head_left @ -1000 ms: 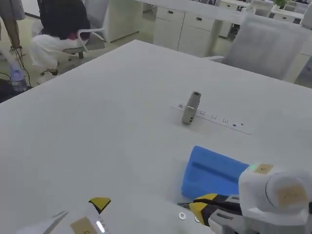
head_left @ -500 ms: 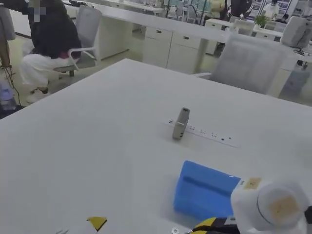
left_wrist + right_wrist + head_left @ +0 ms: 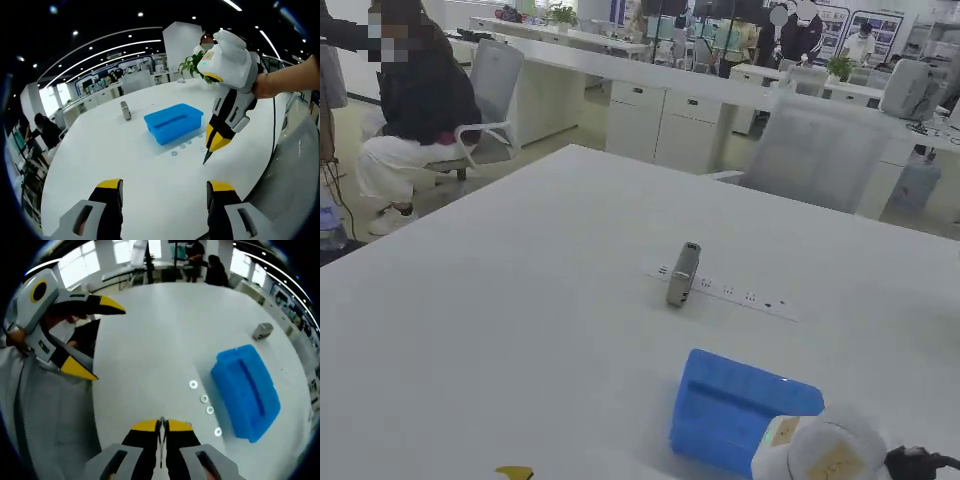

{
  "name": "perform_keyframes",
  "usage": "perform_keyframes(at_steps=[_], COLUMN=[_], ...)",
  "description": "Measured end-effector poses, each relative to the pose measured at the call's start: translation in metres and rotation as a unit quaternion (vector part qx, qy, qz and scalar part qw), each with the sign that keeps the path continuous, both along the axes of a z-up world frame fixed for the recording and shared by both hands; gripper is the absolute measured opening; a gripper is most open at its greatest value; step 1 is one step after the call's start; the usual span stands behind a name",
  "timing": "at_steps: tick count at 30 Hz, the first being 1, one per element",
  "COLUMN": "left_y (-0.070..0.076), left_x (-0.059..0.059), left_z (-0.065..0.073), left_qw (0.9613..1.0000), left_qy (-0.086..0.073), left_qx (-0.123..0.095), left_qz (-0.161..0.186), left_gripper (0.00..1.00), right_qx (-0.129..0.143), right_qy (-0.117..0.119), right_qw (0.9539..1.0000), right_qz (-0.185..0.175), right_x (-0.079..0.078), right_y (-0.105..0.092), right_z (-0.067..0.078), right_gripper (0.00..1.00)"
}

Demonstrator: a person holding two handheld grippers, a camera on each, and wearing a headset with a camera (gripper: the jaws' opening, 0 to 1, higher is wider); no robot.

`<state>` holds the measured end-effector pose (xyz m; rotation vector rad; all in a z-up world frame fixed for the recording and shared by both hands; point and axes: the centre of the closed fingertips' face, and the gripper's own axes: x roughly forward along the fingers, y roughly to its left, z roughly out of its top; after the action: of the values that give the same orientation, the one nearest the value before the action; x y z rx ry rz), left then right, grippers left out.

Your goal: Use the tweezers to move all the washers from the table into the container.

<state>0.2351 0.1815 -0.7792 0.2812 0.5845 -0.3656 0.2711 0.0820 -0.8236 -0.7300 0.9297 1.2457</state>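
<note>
Between the yellow-tipped jaws of the right tongs [image 3: 161, 426]: slim metal tweezers [image 3: 161, 437], clamped, with the jaws drawn together on them. From the left gripper view the tweezers' dark point sticks out below the jaw tips, low over the white tabletop [image 3: 100, 150]; whether it touches cannot be told.

Left tongs [image 3: 165, 186]: yellow-tipped jaws spread wide, empty, held at the tabletop's near edge, well apart from the right tongs.

Four small metal ring washers [image 3: 204, 398]: lying flat on the tabletop in a loose row, just beside one long side of the container. The row lies between the container and the right tongs, with the tweezers' point near the closest washer.

Blue rectangular plastic container [image 3: 247, 390]: resting on the tabletop, with a long recess in its top.

Tan stickers [image 3: 835, 462]: on the white rounded housing at the bottom right of the head view; print too small to read.

Small grey block-shaped device [image 3: 682, 273]: standing on a white power strip [image 3: 740, 297] set in the tabletop, beyond the container.

Grey office chairs [image 3: 825, 150]: past the far edge of the tabletop. A seated person [image 3: 415, 110] is further off at left.
</note>
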Motion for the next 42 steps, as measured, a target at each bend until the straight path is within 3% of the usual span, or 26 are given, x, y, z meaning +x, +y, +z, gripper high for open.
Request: perform_keyframes(at_steps=[1, 5, 9, 12, 15, 17, 21, 24, 27, 30, 37, 42], left_y=[0.001, 0.002, 0.003, 0.003, 0.003, 0.003, 0.002, 0.004, 0.006, 0.008, 0.01, 0.009], left_x=[0.0, 0.0, 0.0, 0.0, 0.001, 0.001, 0.0, 0.0, 0.001, 0.002, 0.002, 0.002], left_z=[0.0, 0.0, -0.002, -0.002, -0.003, -0.003, -0.004, -0.004, -0.002, -0.001, -0.001, -0.002], left_qw=[1.0, 1.0, 1.0, 1.0, 0.9999, 0.9999, 0.9999, 0.9998, 0.9998, 0.9997, 0.9996, 0.9995], left_qy=[0.0, 0.001, 0.003, 0.003, 0.005, 0.005, 0.007, 0.006, 0.002, -0.003, -0.003, -0.001], left_qx=[0.0, 0.0, 0.005, 0.008, 0.01, 0.01, 0.014, 0.018, 0.018, 0.019, 0.024, 0.026], left_qz=[0.002, 0.004, 0.004, 0.004, 0.003, 0.001, 0.0, 0.002, 0.008, 0.015, 0.018, 0.015], left_gripper=[0.68, 0.68, 0.67, 0.66, 0.66, 0.65, 0.65, 0.65, 0.66, 0.68, 0.69, 0.7], right_qx=[0.002, 0.021, 0.08, 0.133, 0.195, 0.21, 0.226, 0.224, 0.225, 0.247, 0.27, 0.271], right_qy=[0.008, 0.004, -0.01, -0.037, -0.041, -0.052, -0.069, -0.052, -0.051, -0.048, -0.07, -0.078], right_qw=[1.0, 0.9997, 0.9956, 0.9881, 0.974, 0.9687, 0.9628, 0.9615, 0.9607, 0.9538, 0.9449, 0.9431], right_qz=[-0.003, -0.013, -0.048, -0.068, -0.109, -0.12, -0.132, -0.151, -0.154, -0.164, -0.171, -0.176], right_x=[0.0, 0.005, 0.01, 0.014, 0.01, 0.01, 0.011, 0.014, 0.018, 0.027, 0.048, 0.065], right_y=[0.002, 0.008, 0.015, 0.016, 0.02, 0.021, 0.025, 0.027, 0.027, 0.03, 0.04, 0.043], right_z=[-0.001, -0.001, 0.0, 0.002, 0.006, 0.007, 0.007, 0.008, 0.012, 0.025, 0.04, 0.037], right_gripper=[0.01, 0.01, 0.01, 0.01, 0.02, 0.02, 0.01, 0.01, 0.02, 0.02, 0.03, 0.03])
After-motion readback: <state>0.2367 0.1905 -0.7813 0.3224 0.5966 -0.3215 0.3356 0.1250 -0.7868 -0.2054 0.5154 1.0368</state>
